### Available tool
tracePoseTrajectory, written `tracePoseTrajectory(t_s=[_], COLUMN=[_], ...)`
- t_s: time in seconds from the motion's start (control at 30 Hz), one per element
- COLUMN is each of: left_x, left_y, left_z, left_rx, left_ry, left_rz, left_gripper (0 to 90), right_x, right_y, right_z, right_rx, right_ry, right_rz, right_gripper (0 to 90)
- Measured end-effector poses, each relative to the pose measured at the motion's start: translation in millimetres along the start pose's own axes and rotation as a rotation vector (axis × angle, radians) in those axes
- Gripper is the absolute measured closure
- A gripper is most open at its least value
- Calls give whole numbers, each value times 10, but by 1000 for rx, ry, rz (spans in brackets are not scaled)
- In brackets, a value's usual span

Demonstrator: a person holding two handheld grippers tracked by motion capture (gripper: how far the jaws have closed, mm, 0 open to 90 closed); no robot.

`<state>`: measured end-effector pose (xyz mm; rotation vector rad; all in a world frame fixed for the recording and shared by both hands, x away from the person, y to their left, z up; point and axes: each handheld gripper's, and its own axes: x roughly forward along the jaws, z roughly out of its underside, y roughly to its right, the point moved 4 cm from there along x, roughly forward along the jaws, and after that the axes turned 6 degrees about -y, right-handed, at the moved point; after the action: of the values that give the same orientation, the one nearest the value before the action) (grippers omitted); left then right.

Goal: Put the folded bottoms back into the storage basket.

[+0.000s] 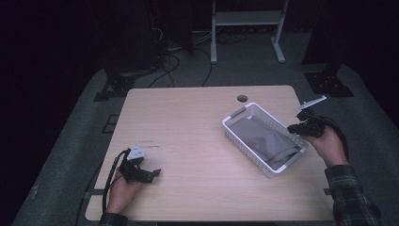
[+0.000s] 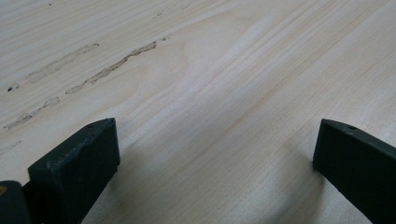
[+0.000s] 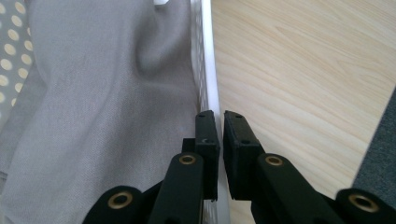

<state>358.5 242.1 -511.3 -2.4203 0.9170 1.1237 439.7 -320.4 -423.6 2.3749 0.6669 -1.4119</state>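
A white slotted basket [image 1: 234,134] sits at an angle on the right half of the wooden table [image 1: 188,122], with a grey cloth [image 1: 266,136] folded inside it. My right gripper [image 1: 294,127] is at the basket's right long wall. In the right gripper view, that gripper [image 3: 220,114] is shut on the basket's white rim [image 3: 208,70], with the grey cloth [image 3: 107,93] just left of the jaws. My left gripper [image 1: 155,173] rests low near the table's front left corner. In the left gripper view, it [image 2: 215,126] is open, with bare wood between its jaws.
A round cable hole [image 1: 242,98] lies near the table's far edge. Faint scuff marks [image 2: 112,65] streak the wood ahead of the left gripper. Beyond the table stand a white frame [image 1: 214,42], dark stand bases and cables on grey floor. A dotted fabric [image 3: 14,42] shows at the basket's far side.
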Motion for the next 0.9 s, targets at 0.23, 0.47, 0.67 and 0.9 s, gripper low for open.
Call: tracePoseTrajectory(t_s=[0.23,0.47,0.67,0.9], left_x=[1,0,-2,-1], left_y=[0,0,0,1], left_z=[0,0,0,0], left_rx=[0,0,1,-1], left_ry=[1,1,-3,-1], left_rz=[1,0,1,1], left_gripper=[0,0,0,0], right_x=[74,132,159,-18], right_y=[-168,-414,-631,-565], right_z=[-130,-259,-322,-252], right_rx=[24,18,-20,-27], right_ry=[15,7,8,65], right_rz=[-5,-20,-40,-37], right_gripper=[840,843,828,876])
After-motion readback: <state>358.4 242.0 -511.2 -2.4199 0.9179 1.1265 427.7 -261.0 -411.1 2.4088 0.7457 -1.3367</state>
